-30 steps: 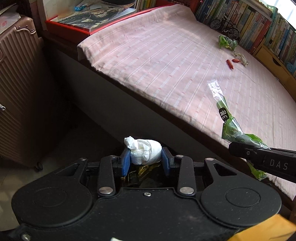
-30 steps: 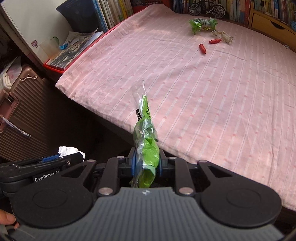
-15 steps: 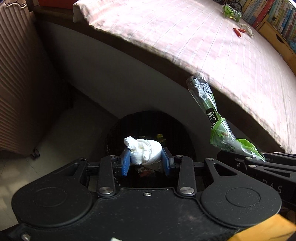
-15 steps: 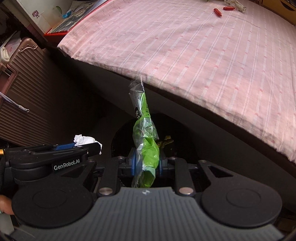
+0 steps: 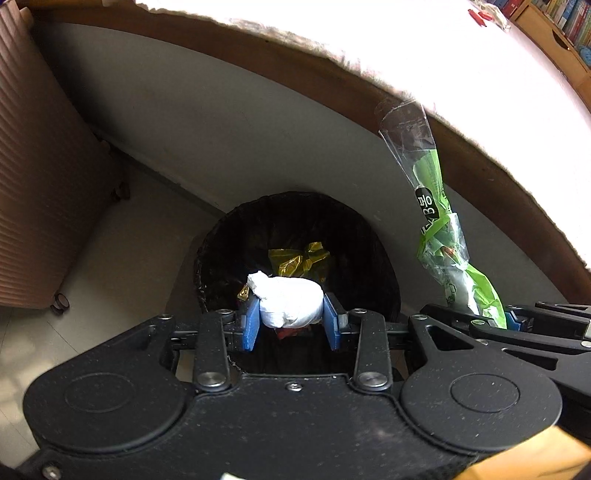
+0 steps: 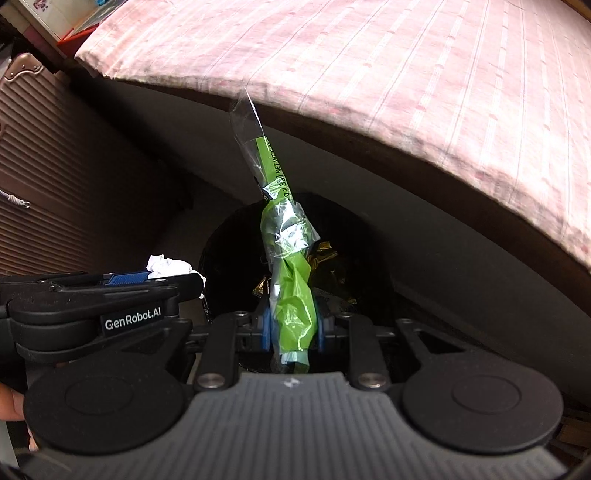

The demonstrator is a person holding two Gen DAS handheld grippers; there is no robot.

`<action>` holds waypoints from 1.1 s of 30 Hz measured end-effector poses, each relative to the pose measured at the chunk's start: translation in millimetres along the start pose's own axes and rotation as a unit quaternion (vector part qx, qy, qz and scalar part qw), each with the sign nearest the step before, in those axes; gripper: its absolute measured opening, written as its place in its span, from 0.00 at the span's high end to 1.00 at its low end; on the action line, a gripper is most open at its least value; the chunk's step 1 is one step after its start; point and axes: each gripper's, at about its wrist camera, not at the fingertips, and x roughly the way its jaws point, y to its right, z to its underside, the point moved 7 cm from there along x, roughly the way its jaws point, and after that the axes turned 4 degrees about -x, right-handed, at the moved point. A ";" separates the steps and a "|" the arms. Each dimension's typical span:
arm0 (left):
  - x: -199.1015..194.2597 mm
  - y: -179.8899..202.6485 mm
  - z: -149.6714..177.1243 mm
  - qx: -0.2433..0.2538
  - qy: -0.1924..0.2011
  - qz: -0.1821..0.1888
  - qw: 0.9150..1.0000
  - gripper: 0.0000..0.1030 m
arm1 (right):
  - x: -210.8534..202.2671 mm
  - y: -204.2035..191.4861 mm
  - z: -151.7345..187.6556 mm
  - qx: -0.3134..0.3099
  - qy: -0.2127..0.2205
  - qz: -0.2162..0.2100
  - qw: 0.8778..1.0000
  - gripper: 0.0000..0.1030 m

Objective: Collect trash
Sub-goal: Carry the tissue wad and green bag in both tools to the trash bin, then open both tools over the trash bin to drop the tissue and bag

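Observation:
My left gripper (image 5: 291, 325) is shut on a crumpled white tissue (image 5: 290, 302), held right over the mouth of a round black bin (image 5: 218, 251) on the floor. A gold wrapper (image 5: 299, 258) lies inside the bin. My right gripper (image 6: 291, 328) is shut on a green and clear plastic wrapper (image 6: 291, 280), which stands upright above the same black bin (image 6: 221, 251). In the left wrist view the green wrapper (image 5: 439, 236) rises at the right. In the right wrist view the white tissue (image 6: 166, 266) and the left gripper show at the left.
The bed's pink striped sheet (image 6: 406, 74) and its dark frame edge (image 5: 295, 62) overhang just behind the bin. A ribbed brown suitcase (image 5: 40, 184) stands on the floor to the left. A small red scrap (image 5: 482, 14) lies far back on the bed.
Both grippers have come down from over the bed to the bin beside it, each still holding its piece of trash. The bin mouth now fills the middle of both views.

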 end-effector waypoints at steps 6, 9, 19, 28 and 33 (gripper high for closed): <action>13.1 -5.4 -0.9 0.010 -0.014 0.001 1.000 0.68 | 7.3 2.6 6.2 -0.004 -0.010 0.004 1.000 0.74; 19.3 -5.5 -1.8 0.015 -0.019 0.002 1.000 0.67 | 11.6 2.4 9.6 -0.001 -0.017 0.004 1.000 0.74; 30.5 -6.6 -5.0 0.016 -0.026 0.002 1.000 0.67 | 21.0 2.3 3.2 0.001 -0.018 0.004 1.000 0.73; 34.7 -10.6 -11.8 0.022 -0.025 -0.009 0.999 0.36 | 20.4 -5.8 -1.7 -0.009 -0.007 -0.003 1.000 0.41; 32.7 -13.3 -15.4 0.016 -0.021 -0.012 1.000 0.28 | 19.1 -6.7 -2.5 -0.005 -0.007 -0.005 1.000 0.36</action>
